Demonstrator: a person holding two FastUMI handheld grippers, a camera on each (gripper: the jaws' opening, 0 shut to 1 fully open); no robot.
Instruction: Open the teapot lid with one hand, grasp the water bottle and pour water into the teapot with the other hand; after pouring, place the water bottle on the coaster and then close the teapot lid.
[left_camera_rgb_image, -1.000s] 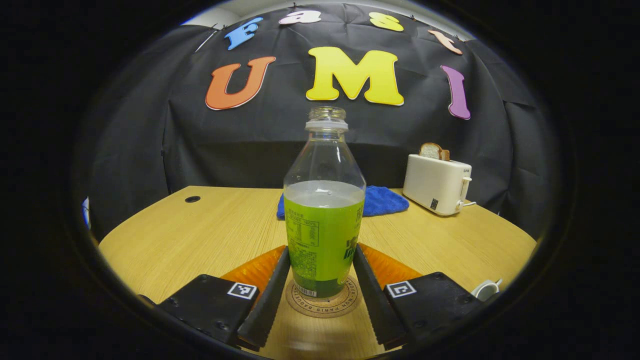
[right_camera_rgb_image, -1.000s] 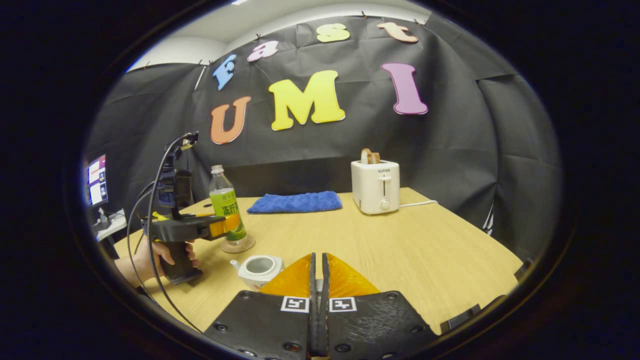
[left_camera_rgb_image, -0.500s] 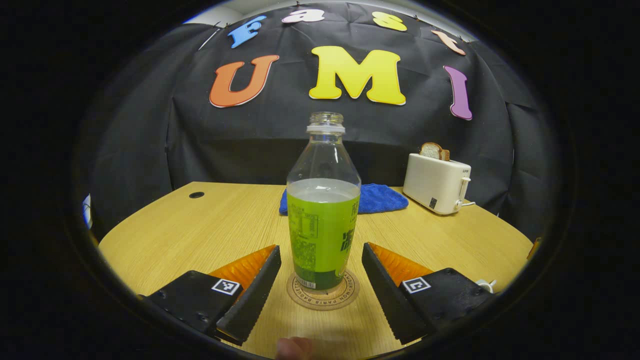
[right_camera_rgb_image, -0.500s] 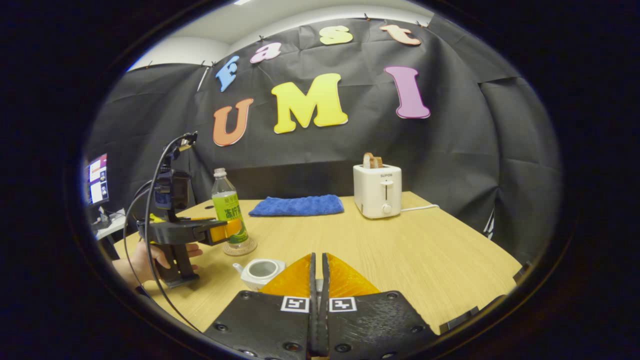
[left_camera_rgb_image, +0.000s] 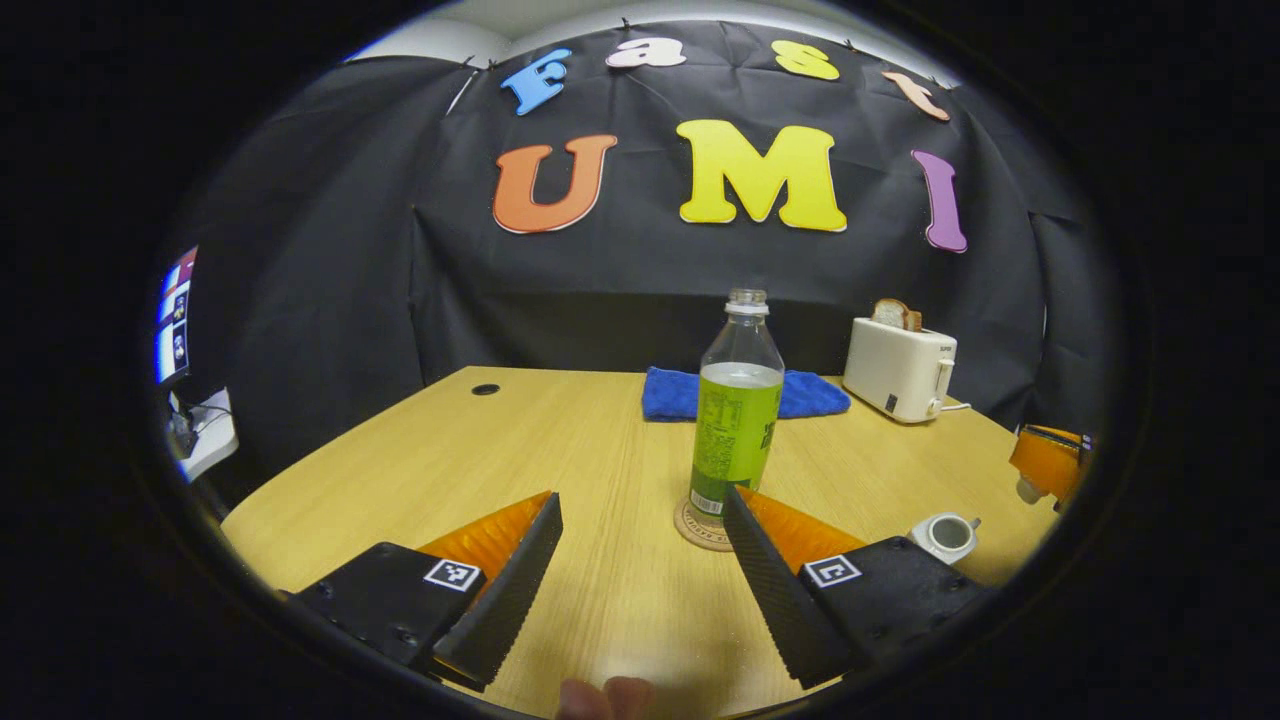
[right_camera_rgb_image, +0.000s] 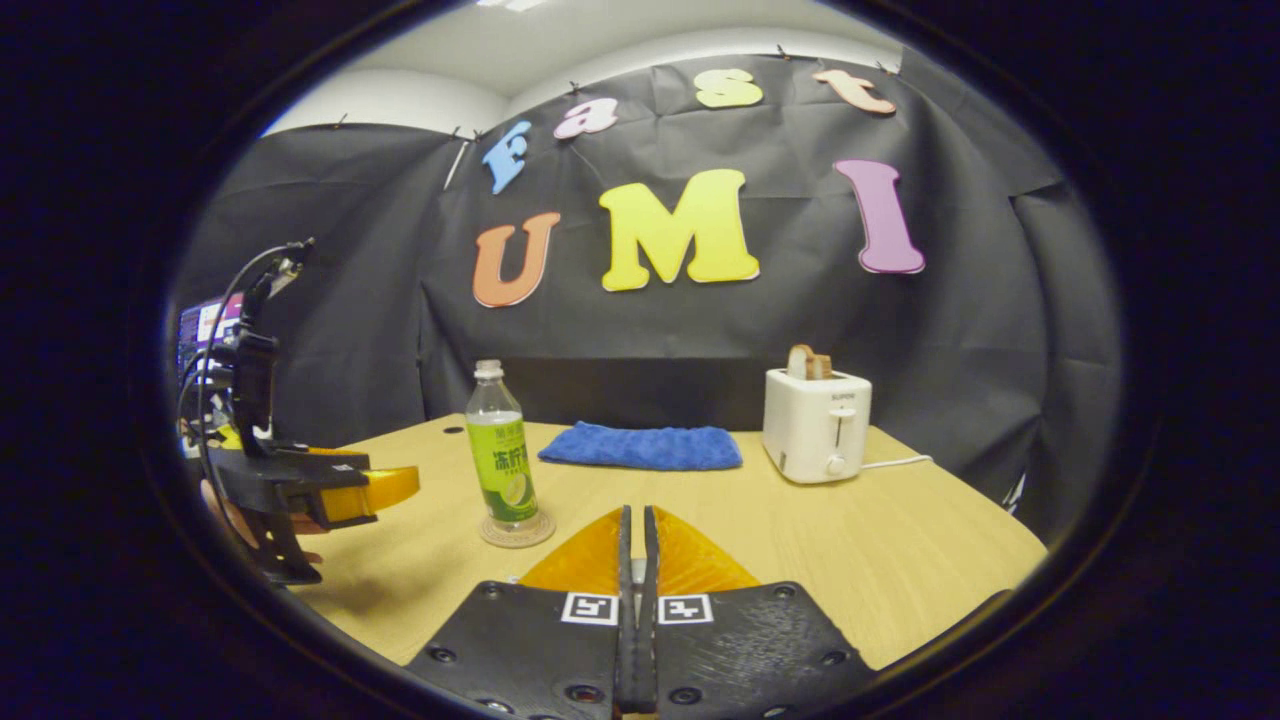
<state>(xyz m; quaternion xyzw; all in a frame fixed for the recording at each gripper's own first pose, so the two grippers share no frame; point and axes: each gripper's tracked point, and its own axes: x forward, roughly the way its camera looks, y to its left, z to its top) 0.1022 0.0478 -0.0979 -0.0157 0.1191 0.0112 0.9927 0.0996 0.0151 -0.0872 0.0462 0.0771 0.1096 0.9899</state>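
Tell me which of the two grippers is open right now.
The left gripper: its fingers stand wide apart, backed off from the bottle on the coaster. The right gripper has its fingers pressed together.

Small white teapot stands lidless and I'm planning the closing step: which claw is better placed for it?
Right, probably. The right claw hangs shut beside the small white teapot, with something white, likely the lid, at its tips. The left claw is open, near the green-labelled plastic bottle on its round coaster.

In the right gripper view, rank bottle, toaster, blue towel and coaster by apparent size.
1. blue towel, widest, though flat
2. toaster and water bottle: too close to rank, and the bottle is nearer
3. coaster
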